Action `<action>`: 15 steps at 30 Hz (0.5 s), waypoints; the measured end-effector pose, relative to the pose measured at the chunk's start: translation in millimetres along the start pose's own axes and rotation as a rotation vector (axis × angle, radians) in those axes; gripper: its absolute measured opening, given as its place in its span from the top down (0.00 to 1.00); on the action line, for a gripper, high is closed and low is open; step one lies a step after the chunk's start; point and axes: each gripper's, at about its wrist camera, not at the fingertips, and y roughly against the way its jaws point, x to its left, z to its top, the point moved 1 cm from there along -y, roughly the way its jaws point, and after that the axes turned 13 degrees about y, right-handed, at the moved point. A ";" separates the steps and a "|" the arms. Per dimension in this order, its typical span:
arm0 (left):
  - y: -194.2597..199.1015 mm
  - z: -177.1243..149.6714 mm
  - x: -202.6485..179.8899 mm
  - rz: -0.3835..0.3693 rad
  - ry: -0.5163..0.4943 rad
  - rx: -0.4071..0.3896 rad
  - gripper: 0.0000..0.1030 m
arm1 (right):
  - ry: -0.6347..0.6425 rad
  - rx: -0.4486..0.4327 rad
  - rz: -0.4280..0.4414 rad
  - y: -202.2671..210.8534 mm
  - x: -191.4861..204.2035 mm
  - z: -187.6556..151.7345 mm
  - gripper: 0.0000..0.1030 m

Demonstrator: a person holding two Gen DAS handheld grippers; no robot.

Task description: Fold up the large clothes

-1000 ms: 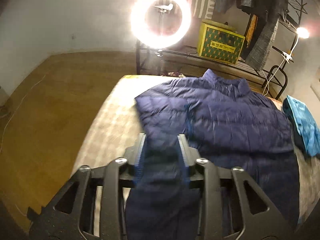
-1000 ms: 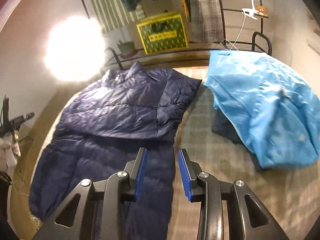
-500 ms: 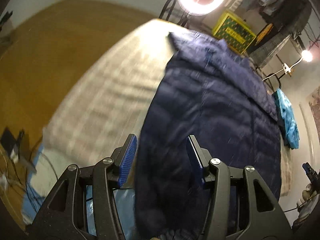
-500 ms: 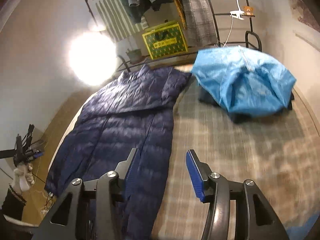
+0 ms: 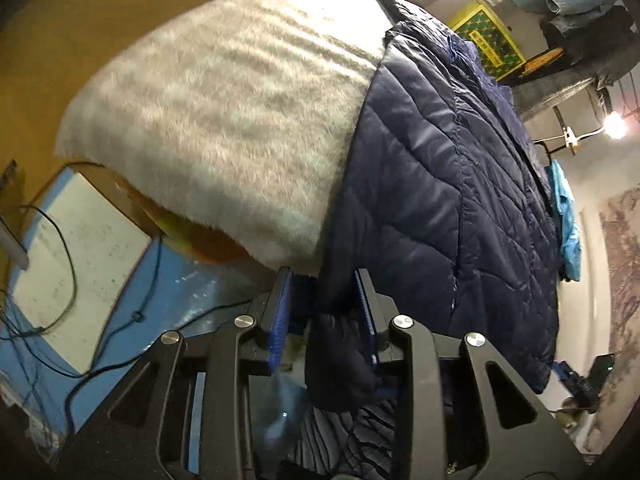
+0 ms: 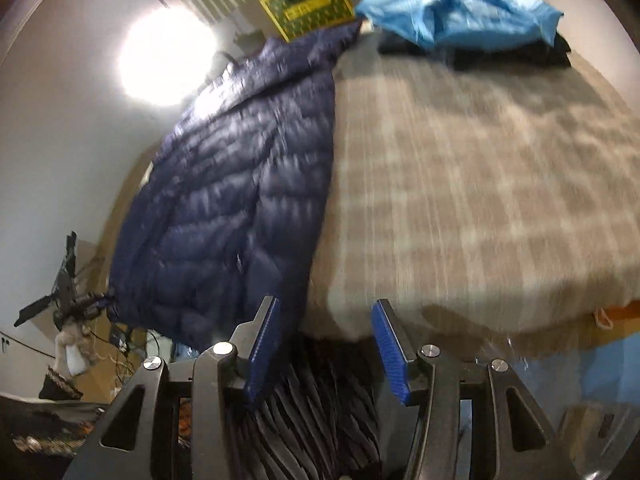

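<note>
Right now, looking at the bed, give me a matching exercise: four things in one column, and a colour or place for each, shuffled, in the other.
Things:
1. puffer jacket
2. light blue garment
3. box
4. blanket

Descriptions:
A. yellow and green, beyond the far end of the bed
B. checked beige, covering the bed
C. navy, its hem hanging over the near edge
D. crumpled on dark clothes at the far end

Pairs: 1-C, 2-D, 3-A, 4-B
</note>
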 end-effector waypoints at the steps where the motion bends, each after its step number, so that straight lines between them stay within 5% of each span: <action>1: -2.1 -4.1 -2.1 0.000 -0.018 0.013 0.71 | -0.006 0.007 0.015 -3.3 0.6 -3.1 0.50; 5: -9.2 -11.2 -6.7 -0.017 -0.037 0.049 0.71 | -0.012 0.050 0.077 -22.9 5.1 -11.2 0.43; 9: -8.2 -9.7 -2.4 -0.076 0.015 0.052 0.89 | -0.005 0.077 0.099 -36.9 11.3 -14.9 0.43; 15: -0.4 -8.0 -3.3 -0.122 0.040 0.049 0.94 | 0.002 0.118 0.159 -56.4 19.8 -20.8 0.43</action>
